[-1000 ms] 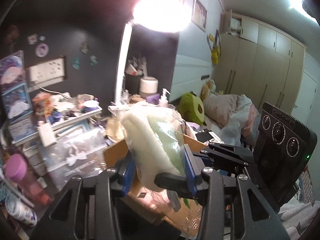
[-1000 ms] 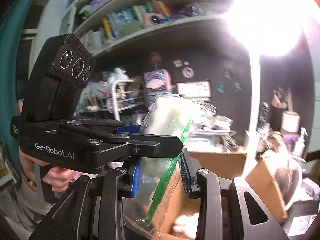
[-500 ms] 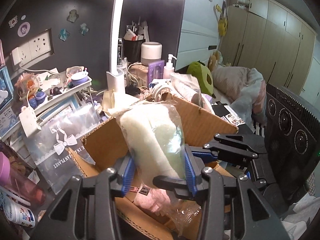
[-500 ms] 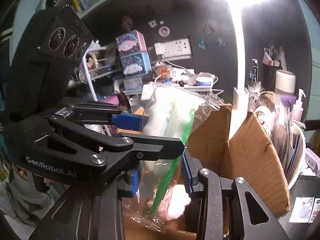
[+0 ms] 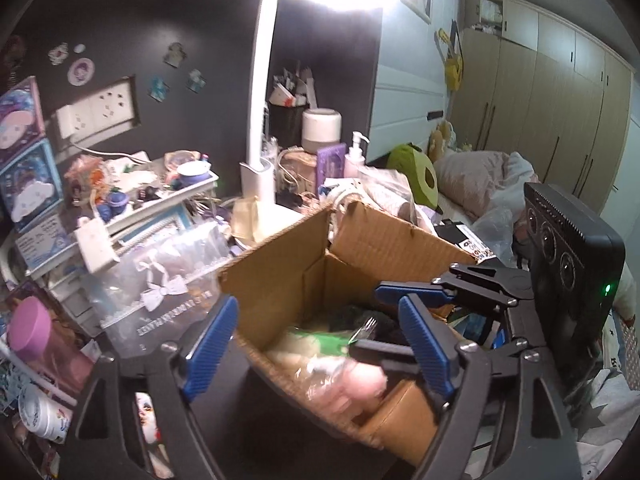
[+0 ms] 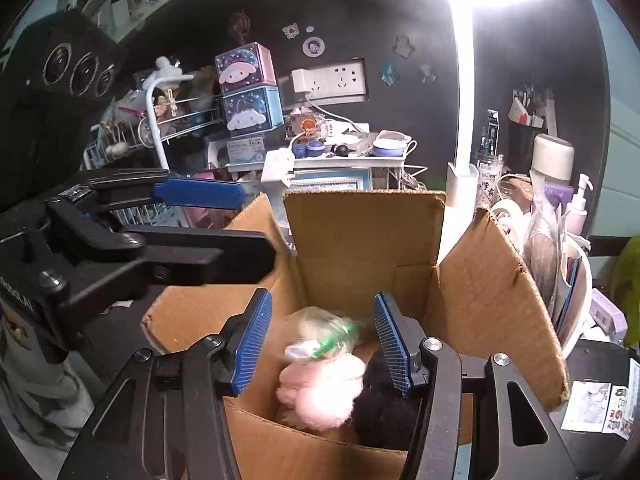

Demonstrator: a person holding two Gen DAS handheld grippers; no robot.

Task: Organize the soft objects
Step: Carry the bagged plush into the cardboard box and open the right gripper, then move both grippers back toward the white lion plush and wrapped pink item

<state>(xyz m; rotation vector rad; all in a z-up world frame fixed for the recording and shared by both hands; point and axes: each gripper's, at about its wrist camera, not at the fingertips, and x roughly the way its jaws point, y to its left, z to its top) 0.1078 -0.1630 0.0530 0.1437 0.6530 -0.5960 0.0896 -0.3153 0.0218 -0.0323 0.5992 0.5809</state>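
An open cardboard box (image 5: 280,264) (image 6: 360,236) stands on the dark desk. Inside it lies the clear plastic bag with a pale soft item and a green strip (image 6: 324,334) (image 5: 320,340), blurred, on top of a pink fluffy item (image 6: 320,388) (image 5: 356,380) and a black fluffy item (image 6: 380,400). My left gripper (image 5: 316,340) is open and empty over the box's near side. My right gripper (image 6: 324,336) is open and empty above the bag. Each gripper shows in the other's view: the right one (image 5: 404,292), the left one (image 6: 200,194).
A white lamp post (image 5: 258,120) stands behind the box. A cluttered white shelf (image 5: 160,200) and a clear bow-printed bag (image 5: 160,292) are to the left. A pink-lidded bottle (image 5: 36,340) is at near left. A bed with bedding (image 5: 480,184) lies to the right.
Both grippers have opened and let go of the plastic bag, which has dropped into the box onto the fluffy items. Both views have tilted down toward the box.
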